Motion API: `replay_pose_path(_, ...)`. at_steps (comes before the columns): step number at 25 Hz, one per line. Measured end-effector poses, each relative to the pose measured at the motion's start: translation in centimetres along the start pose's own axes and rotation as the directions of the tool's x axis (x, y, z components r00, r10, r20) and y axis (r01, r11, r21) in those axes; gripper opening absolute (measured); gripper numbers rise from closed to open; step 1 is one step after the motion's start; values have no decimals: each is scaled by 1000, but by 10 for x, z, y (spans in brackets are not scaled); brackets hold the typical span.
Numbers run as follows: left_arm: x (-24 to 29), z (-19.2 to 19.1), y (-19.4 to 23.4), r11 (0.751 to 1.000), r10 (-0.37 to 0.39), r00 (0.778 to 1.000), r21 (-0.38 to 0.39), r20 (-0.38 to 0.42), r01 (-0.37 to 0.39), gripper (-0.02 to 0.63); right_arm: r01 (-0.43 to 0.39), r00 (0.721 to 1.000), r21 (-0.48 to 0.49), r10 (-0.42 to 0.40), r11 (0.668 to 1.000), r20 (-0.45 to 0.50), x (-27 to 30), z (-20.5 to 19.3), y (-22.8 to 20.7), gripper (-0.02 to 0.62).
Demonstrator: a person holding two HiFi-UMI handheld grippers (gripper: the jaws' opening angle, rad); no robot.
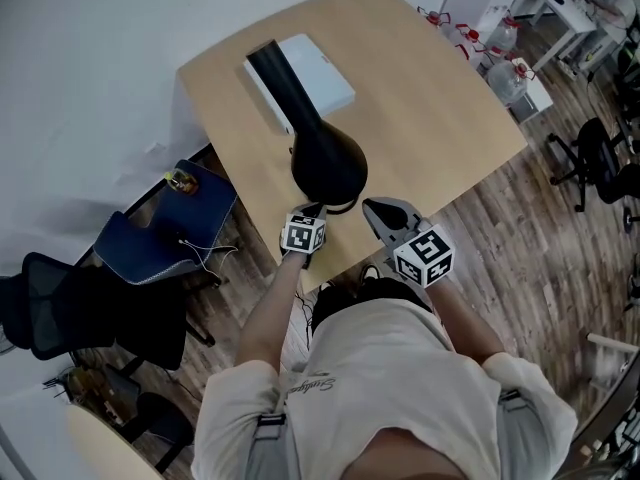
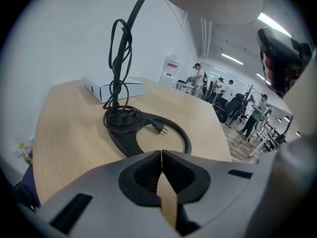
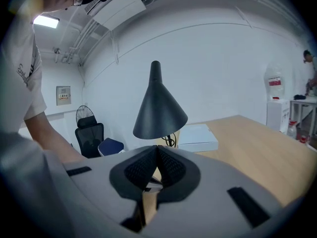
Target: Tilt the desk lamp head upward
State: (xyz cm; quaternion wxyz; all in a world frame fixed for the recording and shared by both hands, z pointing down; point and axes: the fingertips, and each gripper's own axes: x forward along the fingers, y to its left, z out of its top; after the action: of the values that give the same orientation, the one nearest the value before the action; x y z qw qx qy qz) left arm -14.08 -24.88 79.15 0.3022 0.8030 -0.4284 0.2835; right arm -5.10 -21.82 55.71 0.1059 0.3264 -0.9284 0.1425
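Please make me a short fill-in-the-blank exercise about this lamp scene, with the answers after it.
The cone-shaped lamp head is ___ in colour.
Behind it, a ___ box lies on the table.
The left hand-held gripper and the right hand-held gripper both have their jaws ___.
Missing words: black; white; shut.

I see a light wooden desk with rounded edges. A flat white box lies toward its far side. Nearer me, the desk lamp stands on its black ring-shaped base, the plug lying inside the ring.
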Motion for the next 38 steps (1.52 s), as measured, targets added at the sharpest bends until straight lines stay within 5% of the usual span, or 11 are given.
replay_pose_path(8,8,-6,4,999,-30,997,26,-67,32,15,11,1000,21,-11,1000,-15,9,-6,-3,-5)
replay_pose_path(16,9,-1,6,994,-67,996,-96,-58,62,15,13,1000,54,-13,998,-7,18,-15,-4,-5)
replay_pose_path(32,13,-4,0,999,0,995,40,-95,4,15,-74,987,3,73,997,146,23,2,9,-5)
replay_pose_path(38,13,-6,3,995,12,994,97,-108,-2,15,-45,987,-14,46,999,153,24,3,5,-5)
